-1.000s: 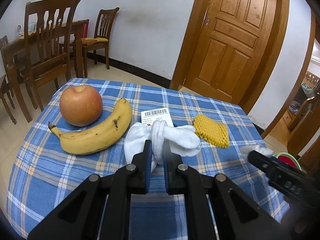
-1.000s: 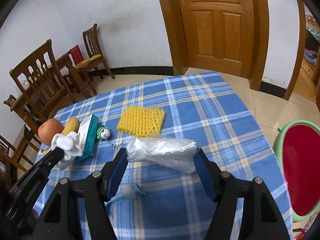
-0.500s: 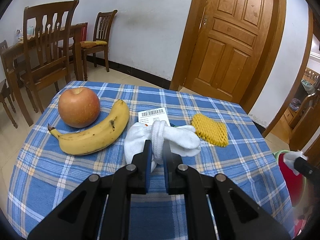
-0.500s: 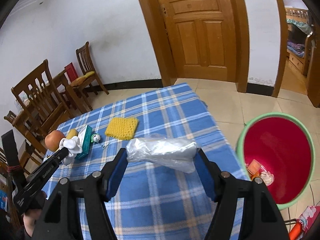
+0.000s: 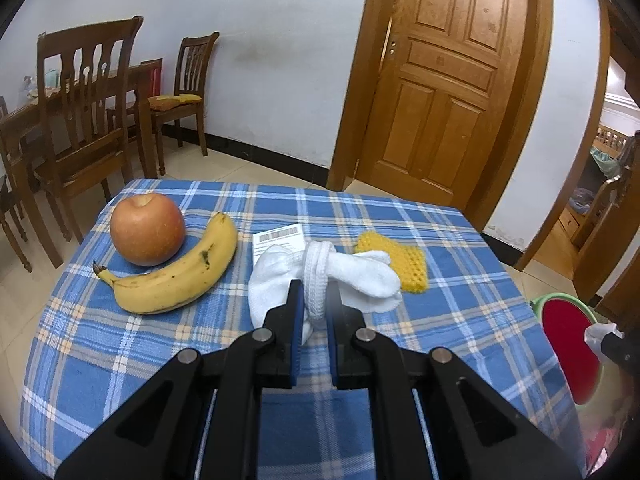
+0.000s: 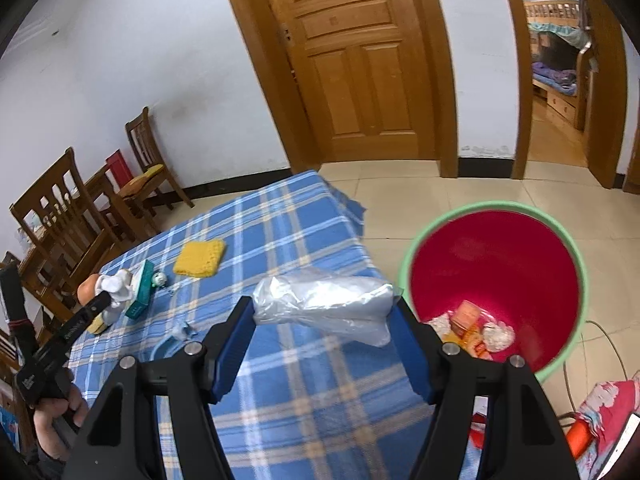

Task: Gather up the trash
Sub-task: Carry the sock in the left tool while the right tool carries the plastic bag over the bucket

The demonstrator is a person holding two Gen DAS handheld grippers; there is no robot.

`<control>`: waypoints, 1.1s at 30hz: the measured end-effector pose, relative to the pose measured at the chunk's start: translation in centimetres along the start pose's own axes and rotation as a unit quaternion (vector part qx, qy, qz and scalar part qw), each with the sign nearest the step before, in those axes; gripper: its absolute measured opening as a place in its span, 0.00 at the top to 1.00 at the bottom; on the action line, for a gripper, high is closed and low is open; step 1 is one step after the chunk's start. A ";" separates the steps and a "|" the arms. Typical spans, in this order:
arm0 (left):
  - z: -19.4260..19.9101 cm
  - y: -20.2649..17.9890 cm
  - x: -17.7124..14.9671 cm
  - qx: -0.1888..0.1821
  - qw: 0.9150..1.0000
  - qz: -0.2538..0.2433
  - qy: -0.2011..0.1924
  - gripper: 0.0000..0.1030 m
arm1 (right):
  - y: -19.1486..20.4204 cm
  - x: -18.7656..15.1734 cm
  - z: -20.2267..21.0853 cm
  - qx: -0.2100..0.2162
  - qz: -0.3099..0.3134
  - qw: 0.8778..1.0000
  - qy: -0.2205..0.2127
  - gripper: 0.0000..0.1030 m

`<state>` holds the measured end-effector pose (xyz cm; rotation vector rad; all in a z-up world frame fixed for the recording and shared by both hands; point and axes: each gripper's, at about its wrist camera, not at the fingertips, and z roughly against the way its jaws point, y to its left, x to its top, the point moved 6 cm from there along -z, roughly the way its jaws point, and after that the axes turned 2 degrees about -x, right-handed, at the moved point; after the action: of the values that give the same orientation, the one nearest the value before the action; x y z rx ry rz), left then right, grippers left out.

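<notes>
right gripper carried plastic bag toward red bin | left fingers clamp white sock | plaid table

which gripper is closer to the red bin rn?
Right. The right gripper, holding a plastic bag, is beside the red bin; the left gripper is over the table, gripping a white sock.

Hidden and cut-off parts
The white socks cover part of the labelled box; bin cut by right gripper.
</notes>
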<state>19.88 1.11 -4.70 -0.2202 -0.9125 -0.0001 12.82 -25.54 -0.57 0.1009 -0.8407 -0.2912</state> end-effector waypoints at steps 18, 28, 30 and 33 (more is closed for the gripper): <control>3.4 -9.7 -1.0 -0.096 0.994 -0.035 0.028 0.91 | -8.9 -1.2 1.7 -0.027 -0.061 0.998 -0.008 0.32; 2.8 -17.3 -2.4 -0.134 0.987 -0.078 0.050 0.91 | -13.9 -1.0 1.4 -0.042 -0.094 0.995 -0.005 0.32; 2.5 -18.7 -2.7 -0.141 0.984 -0.088 0.056 0.91 | -14.7 -1.1 1.2 -0.043 -0.101 0.994 -0.003 0.32; 2.0 -20.3 -3.1 -0.149 0.982 -0.099 0.062 0.91 | -15.9 -1.4 0.7 -0.046 -0.113 0.993 0.003 0.31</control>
<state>14.53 -18.63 -2.07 -0.4032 -0.8053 -0.3334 8.00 -40.26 -4.27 0.1109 -0.8105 -0.5414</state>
